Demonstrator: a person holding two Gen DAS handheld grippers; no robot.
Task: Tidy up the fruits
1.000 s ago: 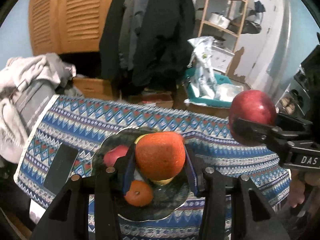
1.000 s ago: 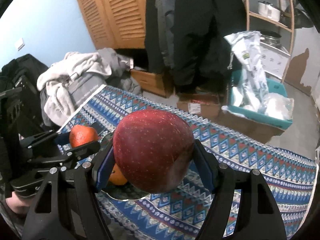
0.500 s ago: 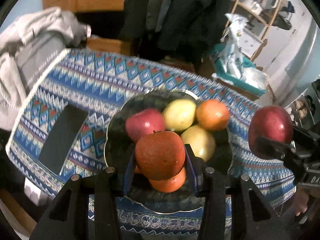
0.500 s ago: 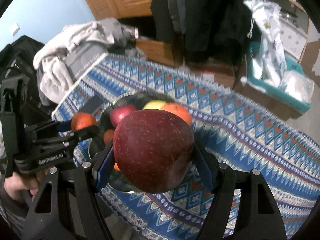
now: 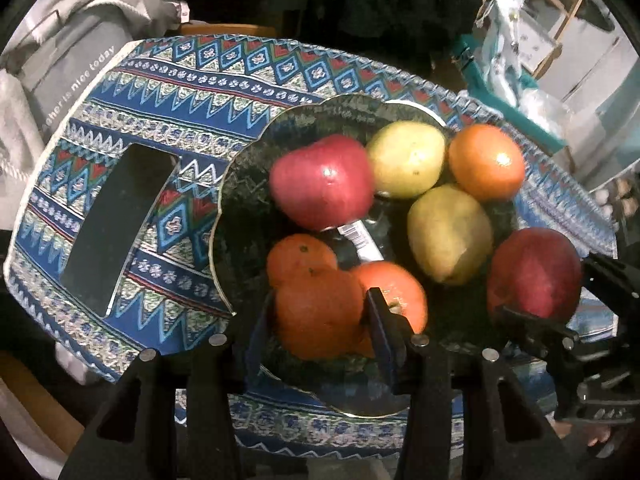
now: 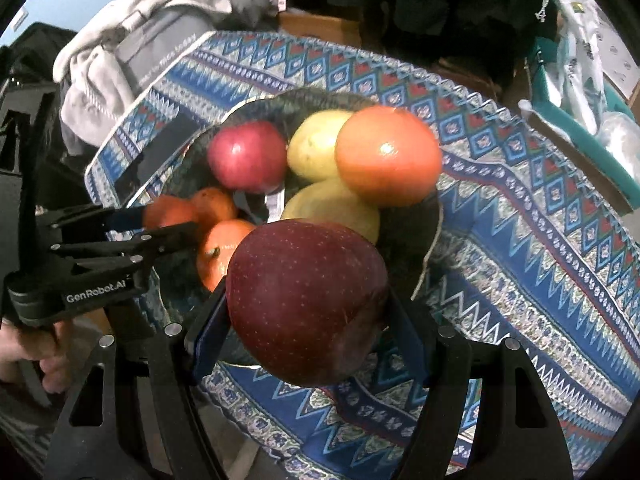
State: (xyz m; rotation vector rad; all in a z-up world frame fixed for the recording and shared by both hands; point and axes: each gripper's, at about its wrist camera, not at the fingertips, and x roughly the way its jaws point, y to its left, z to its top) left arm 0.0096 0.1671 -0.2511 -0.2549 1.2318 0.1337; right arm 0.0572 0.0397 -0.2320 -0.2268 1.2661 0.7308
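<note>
A dark bowl on the patterned cloth holds a red apple, two yellow-green pears and several oranges. My left gripper is shut on an orange, low over the bowl's near side beside other oranges. My right gripper is shut on a big dark red apple, hanging over the bowl's near right rim. From the left wrist view that apple appears at the bowl's right edge. In the right wrist view the left gripper reaches in from the left.
A black phone lies flat on the blue patterned cloth left of the bowl. Grey clothes are heaped beyond the table's left end. A teal bin with plastic bags stands at the far right.
Both grippers have come down and tipped toward the bowl with their fruit. The orange now sits among the bowl's oranges and the big apple hangs at the bowl's rim.
</note>
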